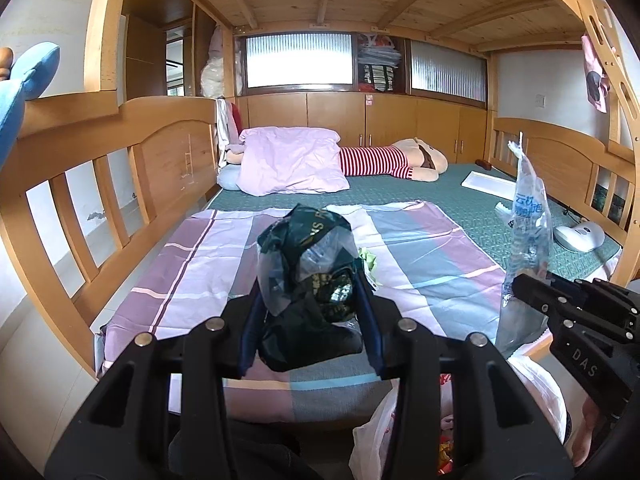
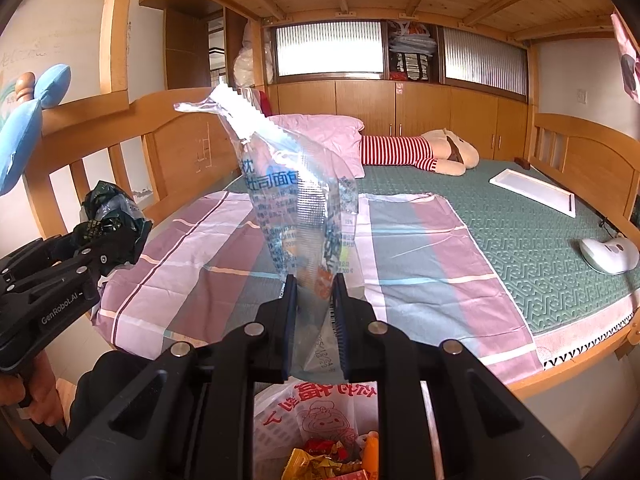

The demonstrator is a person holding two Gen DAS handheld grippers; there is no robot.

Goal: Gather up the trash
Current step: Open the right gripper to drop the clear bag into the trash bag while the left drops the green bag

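Bedding (image 2: pixel 400 248) lies beyond the white trash bag (image 2: pixel 320 412); left gripper (image 1: pixel 308 300) fingers pinch a crumpled dark wrapper (image 1: pixel 308 248), right gripper (image 2: pixel 316 312) fingers pinch a clear printed bag (image 2: pixel 296 200).

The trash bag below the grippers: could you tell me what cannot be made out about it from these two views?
- Left wrist view: the white trash bag is mostly hidden behind the left gripper; its bottom is cut off.
- Right wrist view: the right gripper frames the bag; how full it is cannot be told.
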